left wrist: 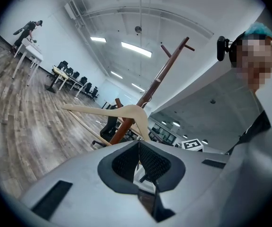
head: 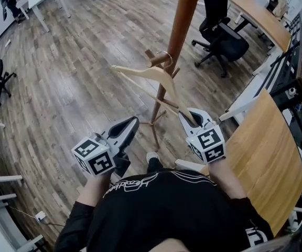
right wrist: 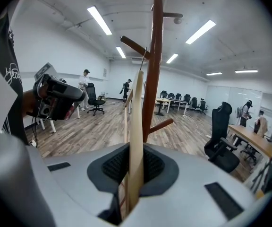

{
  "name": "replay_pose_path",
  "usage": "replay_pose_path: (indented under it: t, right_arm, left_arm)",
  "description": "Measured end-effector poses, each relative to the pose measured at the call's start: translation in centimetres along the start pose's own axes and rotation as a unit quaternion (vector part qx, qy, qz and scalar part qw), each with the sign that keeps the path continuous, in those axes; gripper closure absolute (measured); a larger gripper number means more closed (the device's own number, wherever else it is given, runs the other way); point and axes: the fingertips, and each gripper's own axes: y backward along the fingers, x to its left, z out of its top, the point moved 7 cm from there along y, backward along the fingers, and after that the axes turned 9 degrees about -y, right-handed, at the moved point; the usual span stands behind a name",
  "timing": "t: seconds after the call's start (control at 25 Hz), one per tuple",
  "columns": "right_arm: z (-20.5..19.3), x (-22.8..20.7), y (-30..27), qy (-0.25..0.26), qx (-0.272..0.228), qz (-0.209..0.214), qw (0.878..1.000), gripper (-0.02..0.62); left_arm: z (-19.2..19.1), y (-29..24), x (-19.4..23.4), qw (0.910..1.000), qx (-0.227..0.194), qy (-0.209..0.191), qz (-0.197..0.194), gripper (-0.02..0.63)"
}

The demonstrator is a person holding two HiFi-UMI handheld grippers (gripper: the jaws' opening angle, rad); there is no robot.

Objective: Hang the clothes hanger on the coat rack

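The clothes hanger [head: 155,73] was gripped at one arm's tip by the right gripper [head: 189,117], long axis toward ten o'clock, hook at a peg of the coat rack [head: 181,25] (left gripper [head: 132,123] closed on nothing)

The right gripper [right wrist: 135,170] has its jaws clamped on one arm of the pale wooden clothes hanger [right wrist: 136,117], which stands on edge and rises straight up against the coat rack [right wrist: 152,86]. The hanger's thin wire hook [right wrist: 146,58] sits just beside the rack's brown pole, under the upper peg [right wrist: 133,45]; whether it rests on the peg cannot be told. Left of the rack hangs the left gripper [right wrist: 72,96]. Right of the rack stands a black office chair [right wrist: 223,148].
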Motion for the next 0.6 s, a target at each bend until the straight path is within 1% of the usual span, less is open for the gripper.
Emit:
replay_pose_path:
  t: [0.2, 0.4, 0.6]
  right_arm:
    - [-0.5, -0.7, -0.7, -0.013, 0.003, 0.001, 1.000, 0.534]
    - [-0.8, -0.7, -1.2, -0.015, -0.008, 0.003, 1.000, 0.534]
    - [-1.3, -0.6, -1.5, -0.022, -0.014, 0.018, 1.000, 0.532]
  left_arm:
    - [-0.3, -0.5, 0.4, 1.0000, 0.005, 0.004, 0.000, 0.597]
    - [-0.6, -0.4, 0.6, 1.0000, 0.008, 0.003, 0.002, 0.597]
    - [-0.9, -0.1, 0.2, 0.9999, 0.012, 0.006, 0.009, 0.597]
